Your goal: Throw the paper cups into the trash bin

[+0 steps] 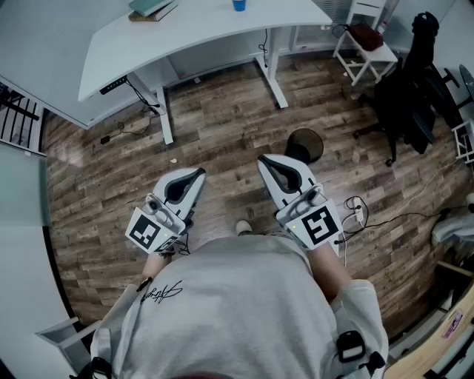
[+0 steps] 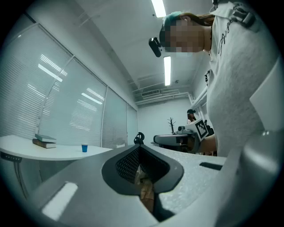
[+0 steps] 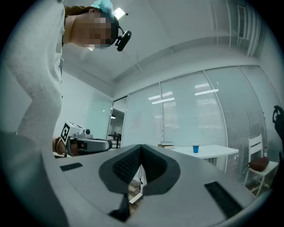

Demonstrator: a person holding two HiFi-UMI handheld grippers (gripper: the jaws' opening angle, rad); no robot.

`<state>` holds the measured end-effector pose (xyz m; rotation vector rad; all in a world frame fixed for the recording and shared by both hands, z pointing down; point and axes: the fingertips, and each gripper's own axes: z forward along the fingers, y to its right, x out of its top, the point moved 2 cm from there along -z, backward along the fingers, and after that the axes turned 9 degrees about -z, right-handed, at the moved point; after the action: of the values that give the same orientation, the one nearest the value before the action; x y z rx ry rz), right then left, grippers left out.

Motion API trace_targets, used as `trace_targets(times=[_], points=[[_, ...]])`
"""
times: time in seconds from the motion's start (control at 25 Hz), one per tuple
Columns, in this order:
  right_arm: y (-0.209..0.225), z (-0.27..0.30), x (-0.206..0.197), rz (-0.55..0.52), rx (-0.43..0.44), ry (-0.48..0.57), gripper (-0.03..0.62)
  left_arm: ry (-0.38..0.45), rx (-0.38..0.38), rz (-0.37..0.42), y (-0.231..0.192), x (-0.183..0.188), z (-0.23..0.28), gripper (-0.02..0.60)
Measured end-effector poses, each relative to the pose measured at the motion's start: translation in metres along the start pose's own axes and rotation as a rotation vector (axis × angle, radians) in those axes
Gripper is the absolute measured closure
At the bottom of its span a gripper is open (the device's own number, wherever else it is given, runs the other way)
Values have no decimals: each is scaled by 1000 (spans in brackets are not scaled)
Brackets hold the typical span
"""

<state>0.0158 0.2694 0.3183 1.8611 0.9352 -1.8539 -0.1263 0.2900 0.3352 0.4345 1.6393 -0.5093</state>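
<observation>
A small blue paper cup [image 1: 238, 4] stands on the white desk [image 1: 200, 33] at the far side of the room; it also shows as the blue cup [image 2: 84, 148] and the blue cup [image 3: 195, 149] in the two gripper views. A round dark trash bin [image 1: 304, 145] sits on the wood floor just ahead of my right gripper [image 1: 268, 164]. My left gripper [image 1: 194, 178] is held beside it at waist height. Both point forward, roughly level, with jaws together and nothing between them. The left gripper [image 2: 140, 148] and right gripper [image 3: 142, 148] show closed tips.
Books [image 1: 152, 9] lie on the desk left of the cup. A black office chair [image 1: 415, 89] and a white chair [image 1: 366, 44] stand at the right. Cables [image 1: 363, 215] trail on the floor to the right. The desk's legs [image 1: 274, 81] stand ahead.
</observation>
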Motion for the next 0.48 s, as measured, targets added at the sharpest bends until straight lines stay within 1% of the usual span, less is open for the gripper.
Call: trace_targets(times=[0.12,0.32,0.48], points=[[-4,2,-1,5,6,-5,588,0,1,2,-1,0,-2,588],[-1,9,4,-30,3,39,588,1,7,8,-5,1,-2,588],[-6,12,0,6,18,4,588,10,9,3,-5,2,-2,588]])
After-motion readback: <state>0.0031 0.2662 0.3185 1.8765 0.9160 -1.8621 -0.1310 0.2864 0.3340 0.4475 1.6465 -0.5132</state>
